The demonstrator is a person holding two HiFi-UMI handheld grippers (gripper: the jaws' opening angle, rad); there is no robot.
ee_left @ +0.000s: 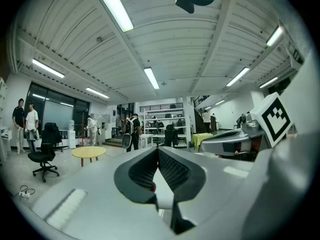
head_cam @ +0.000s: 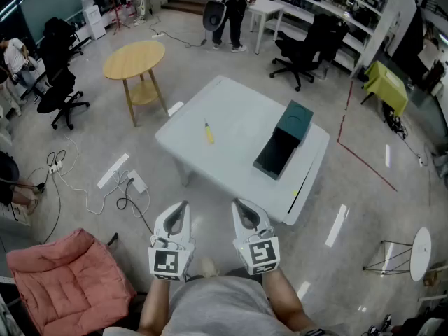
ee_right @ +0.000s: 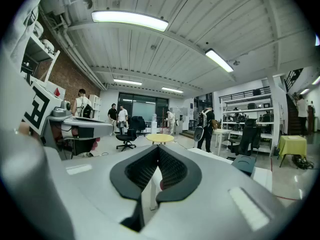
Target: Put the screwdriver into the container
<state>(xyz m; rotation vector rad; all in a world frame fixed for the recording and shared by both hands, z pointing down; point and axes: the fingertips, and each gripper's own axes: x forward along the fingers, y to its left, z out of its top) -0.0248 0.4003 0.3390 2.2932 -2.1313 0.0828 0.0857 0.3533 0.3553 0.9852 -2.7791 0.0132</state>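
Overhead, the head view shows a person standing back from a white table point(head_cam: 231, 107), with the left gripper point(head_cam: 184, 205) and right gripper point(head_cam: 237, 202) side by side close to the body, both well short of the table's near corner. Each gripper view shows its jaws closed tip to tip w/ nothing between them. The yellow screwdriver point(head_cam: 208, 133) lies flat near the table's left edge, closer to the left corner. The dark green container point(head_cam: 292, 121) sits toward the right edge, well apart from it. Task not yet begun. Likely risks: if the jaws aren't opened before the pick, closed tips would just shove the screwdriver. It's thin and lies flat, so a shallow or off-centre pinch could roll it toward the left edge & off the table. Held by one end it may tilt and catch the container's rim. Hard to make out: which end is handle vs blade (too small), and whether the container's opening faces up or sideways. Its darker lower part may be the inside or a lid, can't tell. Neither gripper view shows the screwdriver; the right gripper view catches only a dark green corner, prob. the container. A round wooden table point(head_cam: 134, 58) and pink cushion point(head_cam: 66, 271) sit off to the left.
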